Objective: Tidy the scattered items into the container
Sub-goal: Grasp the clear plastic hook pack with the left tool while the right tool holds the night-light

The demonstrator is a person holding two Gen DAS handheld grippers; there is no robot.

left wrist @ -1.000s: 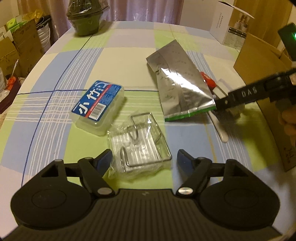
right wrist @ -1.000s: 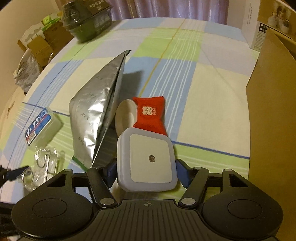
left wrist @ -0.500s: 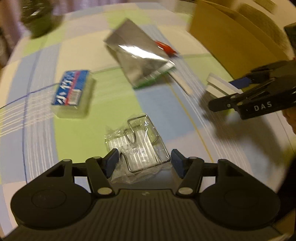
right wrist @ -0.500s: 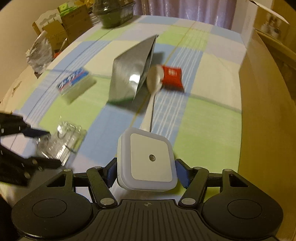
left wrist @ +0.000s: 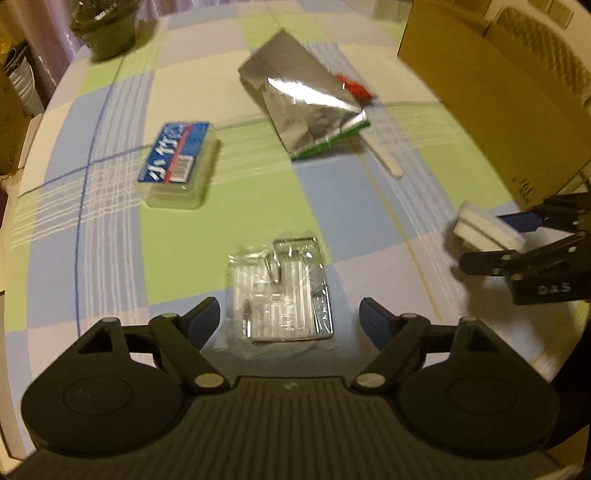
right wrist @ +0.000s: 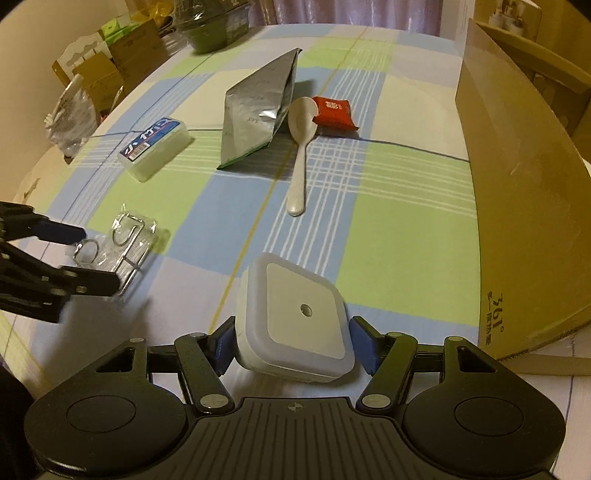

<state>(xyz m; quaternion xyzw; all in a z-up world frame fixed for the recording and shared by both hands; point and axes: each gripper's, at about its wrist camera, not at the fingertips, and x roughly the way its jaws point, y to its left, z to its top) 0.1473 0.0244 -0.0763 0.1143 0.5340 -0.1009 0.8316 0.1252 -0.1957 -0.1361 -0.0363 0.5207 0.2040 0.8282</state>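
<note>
My right gripper (right wrist: 291,347) is shut on a white square night light (right wrist: 295,321), held above the table beside the cardboard box (right wrist: 517,166); it also shows in the left wrist view (left wrist: 487,227). My left gripper (left wrist: 288,321) is open around a clear-wrapped wire rack (left wrist: 282,291) that lies on the table; the rack shows in the right wrist view (right wrist: 125,240) too. A silver foil pouch (right wrist: 258,110), a white spoon (right wrist: 301,147), a red snack packet (right wrist: 334,110) and a blue-labelled plastic box (right wrist: 153,146) lie further out.
The tall cardboard box (left wrist: 498,92) stands along the table's right side. A dark green bowl-shaped container (left wrist: 107,29) sits at the far end. Boxes and bags (right wrist: 92,85) are stacked beyond the table's left edge.
My right gripper pulled back toward the near edge with the night light. My left gripper's jaws have spread wider around the wire rack, which still lies on the table.
</note>
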